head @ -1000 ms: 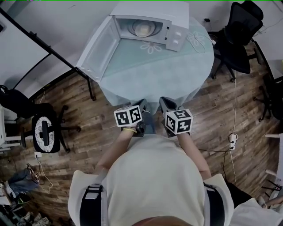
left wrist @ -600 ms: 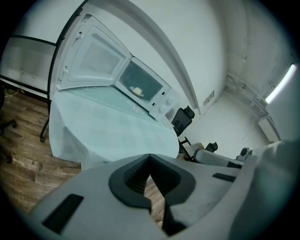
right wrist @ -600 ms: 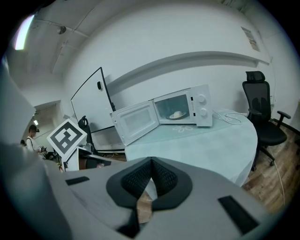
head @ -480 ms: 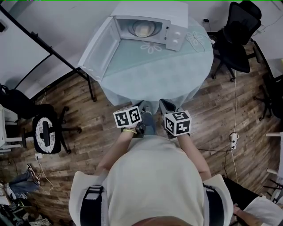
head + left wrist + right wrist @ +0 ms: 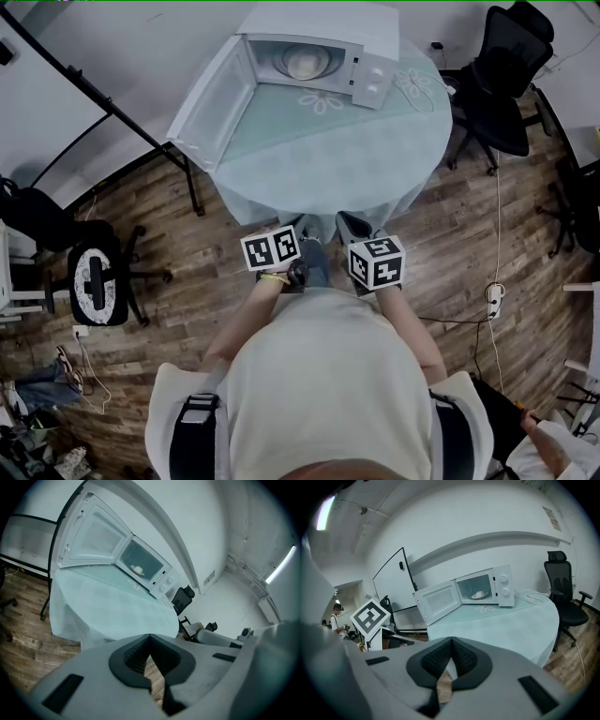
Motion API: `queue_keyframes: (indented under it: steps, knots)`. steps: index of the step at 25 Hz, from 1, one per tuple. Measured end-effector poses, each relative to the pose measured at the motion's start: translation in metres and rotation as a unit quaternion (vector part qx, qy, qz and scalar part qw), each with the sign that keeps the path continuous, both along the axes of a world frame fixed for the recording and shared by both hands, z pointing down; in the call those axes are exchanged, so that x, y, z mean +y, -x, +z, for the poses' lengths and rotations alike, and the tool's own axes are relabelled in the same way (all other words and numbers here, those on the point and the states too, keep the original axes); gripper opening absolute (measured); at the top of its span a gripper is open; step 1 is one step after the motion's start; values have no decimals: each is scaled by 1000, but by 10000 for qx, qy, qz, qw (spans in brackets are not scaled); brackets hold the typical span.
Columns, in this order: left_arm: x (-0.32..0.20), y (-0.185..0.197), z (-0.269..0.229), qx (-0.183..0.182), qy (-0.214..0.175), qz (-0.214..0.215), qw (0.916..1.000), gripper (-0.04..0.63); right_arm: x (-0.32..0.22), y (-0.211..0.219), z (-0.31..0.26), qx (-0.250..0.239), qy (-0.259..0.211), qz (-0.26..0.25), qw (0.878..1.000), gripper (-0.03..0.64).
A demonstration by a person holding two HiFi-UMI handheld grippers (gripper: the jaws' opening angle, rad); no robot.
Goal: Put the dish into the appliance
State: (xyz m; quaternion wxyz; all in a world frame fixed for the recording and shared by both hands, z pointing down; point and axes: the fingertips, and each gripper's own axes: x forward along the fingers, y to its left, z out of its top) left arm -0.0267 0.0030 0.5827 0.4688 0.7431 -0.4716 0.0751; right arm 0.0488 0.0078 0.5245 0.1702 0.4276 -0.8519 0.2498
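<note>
A white microwave (image 5: 319, 47) stands at the far side of the round table (image 5: 328, 150), its door (image 5: 211, 103) swung wide open to the left. A pale dish (image 5: 305, 61) sits inside its chamber; it also shows as the dish (image 5: 137, 569) and the dish (image 5: 479, 594). Both grippers hang close to my body, short of the table's near edge. My left gripper (image 5: 302, 227) is shut with nothing in it, its jaws (image 5: 150, 658) meeting. My right gripper (image 5: 352, 225) is likewise shut and empty, seen close as the right gripper (image 5: 446, 665).
Black office chairs (image 5: 506, 84) stand right of the table and another chair (image 5: 94, 281) is on the wood floor at left. A black frame (image 5: 112, 112) leans by the open door. A cable and power strip (image 5: 494, 295) lie on the floor at right.
Both grippers stay almost still near my body; the right one has drifted very slightly down. The dish and microwave door have not moved.
</note>
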Motion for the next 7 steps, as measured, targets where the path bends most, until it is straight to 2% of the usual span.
queue_keyframes:
  steps: [7]
  knots:
    - [0, 1, 0, 12, -15, 0, 10000, 9, 2, 5, -1, 18, -34, -114, 9999, 6]
